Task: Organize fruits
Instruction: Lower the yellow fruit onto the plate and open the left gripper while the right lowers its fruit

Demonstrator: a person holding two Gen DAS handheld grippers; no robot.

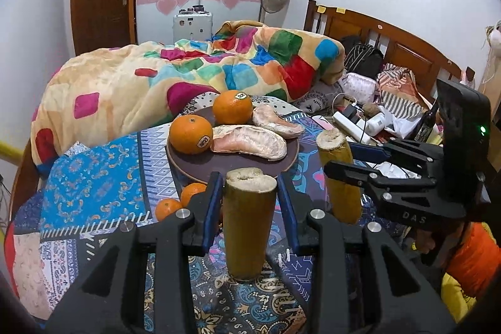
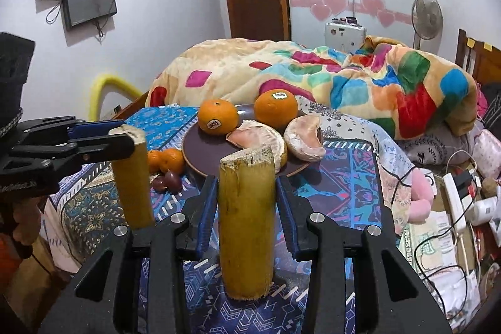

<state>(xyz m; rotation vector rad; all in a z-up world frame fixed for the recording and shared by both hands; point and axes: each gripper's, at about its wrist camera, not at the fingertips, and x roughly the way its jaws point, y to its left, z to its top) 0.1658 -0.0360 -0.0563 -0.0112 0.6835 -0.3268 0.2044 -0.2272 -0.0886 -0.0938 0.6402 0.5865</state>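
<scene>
A dark round plate [image 1: 281,160] [image 2: 200,152] on the patterned cloth holds two stickered oranges [image 1: 191,134] [image 2: 218,116] and two peeled pomelo wedges [image 1: 250,141] [image 2: 305,141]. My left gripper [image 1: 249,193] is shut on an upright yellow sugarcane piece [image 1: 249,224], also in the right wrist view [image 2: 131,177]. My right gripper [image 2: 245,193] is shut on a second upright sugarcane piece [image 2: 245,227], which also shows in the left wrist view [image 1: 338,177]. Both pieces stand in front of the plate.
Small tangerines [image 1: 175,202] [image 2: 166,160] and dark round fruits [image 2: 167,182] lie left of the plate. A colourful blanket [image 1: 188,68] is heaped behind. Power strip, cables and clutter [image 1: 360,121] [image 2: 463,202] lie to the right.
</scene>
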